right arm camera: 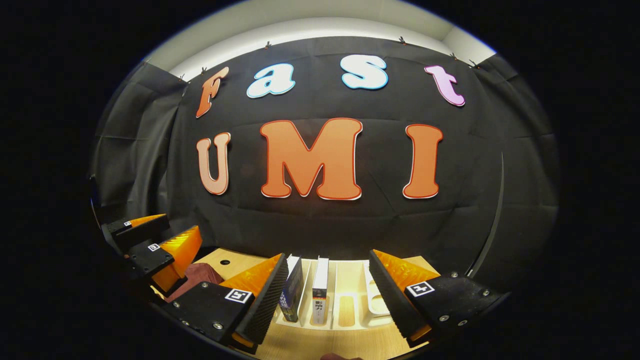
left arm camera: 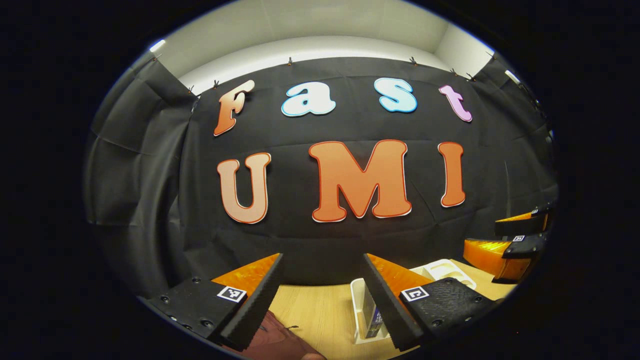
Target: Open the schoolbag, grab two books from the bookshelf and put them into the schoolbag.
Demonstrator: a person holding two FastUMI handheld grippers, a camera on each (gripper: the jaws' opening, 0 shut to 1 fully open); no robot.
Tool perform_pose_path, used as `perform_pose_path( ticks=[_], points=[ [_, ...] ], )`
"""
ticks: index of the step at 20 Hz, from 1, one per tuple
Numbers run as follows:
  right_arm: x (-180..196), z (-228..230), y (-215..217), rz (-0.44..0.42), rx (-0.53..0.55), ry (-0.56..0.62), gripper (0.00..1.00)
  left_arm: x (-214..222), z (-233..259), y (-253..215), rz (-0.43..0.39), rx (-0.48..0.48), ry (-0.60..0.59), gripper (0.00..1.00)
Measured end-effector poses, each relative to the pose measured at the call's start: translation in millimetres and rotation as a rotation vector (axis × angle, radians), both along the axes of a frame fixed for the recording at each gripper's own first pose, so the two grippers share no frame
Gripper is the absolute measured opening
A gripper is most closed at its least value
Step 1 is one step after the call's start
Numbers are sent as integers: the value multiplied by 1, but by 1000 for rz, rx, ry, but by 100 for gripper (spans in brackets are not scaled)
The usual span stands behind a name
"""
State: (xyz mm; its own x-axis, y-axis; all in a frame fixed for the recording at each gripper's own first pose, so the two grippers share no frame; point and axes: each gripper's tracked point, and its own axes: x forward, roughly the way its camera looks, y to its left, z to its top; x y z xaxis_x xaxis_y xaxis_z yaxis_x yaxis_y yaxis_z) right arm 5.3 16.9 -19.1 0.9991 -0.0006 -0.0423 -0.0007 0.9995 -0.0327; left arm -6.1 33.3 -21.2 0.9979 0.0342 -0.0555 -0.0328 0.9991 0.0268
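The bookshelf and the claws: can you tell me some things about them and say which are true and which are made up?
1. Two books stand upright in the white bookshelf. True.
2. The right claw grips a book. False: it is open, holding nothing.
3. The left claw is open. True.
4. The bookshelf stands on a glass table. False: the table is light wood.
5. The schoolbag lies inside the bookshelf. False: the dark red bag lies beside it.
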Motion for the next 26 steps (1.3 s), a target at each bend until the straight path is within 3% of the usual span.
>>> perform_pose_path(
  ticks=[4, 8, 17, 26],
  points=[
    [0, -6, -14, -33, 16, 14, 96, 1, -19, 0, 0, 30, 49, 96],
    [0, -15, -22, -49, 25, 30, 96, -3, -59, -3, -5, 20, 178, 96],
    [3, -29, -38, -41, 12, 57, 96, -34, -154, 12, 13, 230, 467, 98],
    [13, -52, -76, -65, -15, 98, 96, -87, -254, 24, 0, 526, 670, 98]
  ],
)
